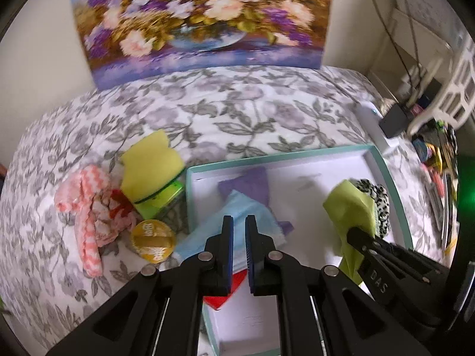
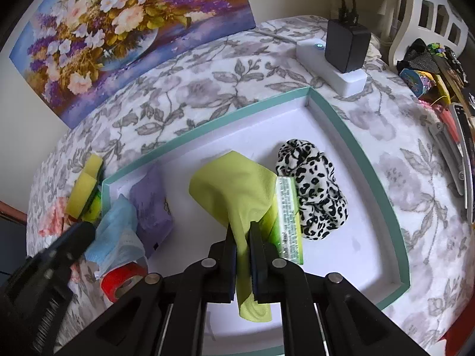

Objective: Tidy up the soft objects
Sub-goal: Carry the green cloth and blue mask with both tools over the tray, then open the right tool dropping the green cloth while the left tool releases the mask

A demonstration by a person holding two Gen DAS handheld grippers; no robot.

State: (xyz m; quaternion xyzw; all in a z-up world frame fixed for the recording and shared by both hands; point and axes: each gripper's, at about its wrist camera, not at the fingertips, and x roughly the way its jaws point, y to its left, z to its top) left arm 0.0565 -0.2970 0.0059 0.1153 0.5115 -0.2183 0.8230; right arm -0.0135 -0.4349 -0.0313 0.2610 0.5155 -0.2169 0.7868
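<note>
The right claw [image 2: 243,231] is closed on a lime-green cloth [image 2: 237,190], a soft, creased sheet pinched between the pads, its free end draping inside the teal-rimmed white box [image 2: 341,124]. Just beside it lie a printed green packet [image 2: 288,216] and a black-and-white spotted fabric bundle [image 2: 314,190]. The left claw [image 1: 239,222] is closed and holds nothing, poised above a light-blue cloth [image 1: 234,210] overlapping a purple one [image 1: 249,184].

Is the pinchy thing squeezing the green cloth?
Touching. In the right wrist view, the right gripper has the lime green cloth pinched between its shut fingers.
</note>
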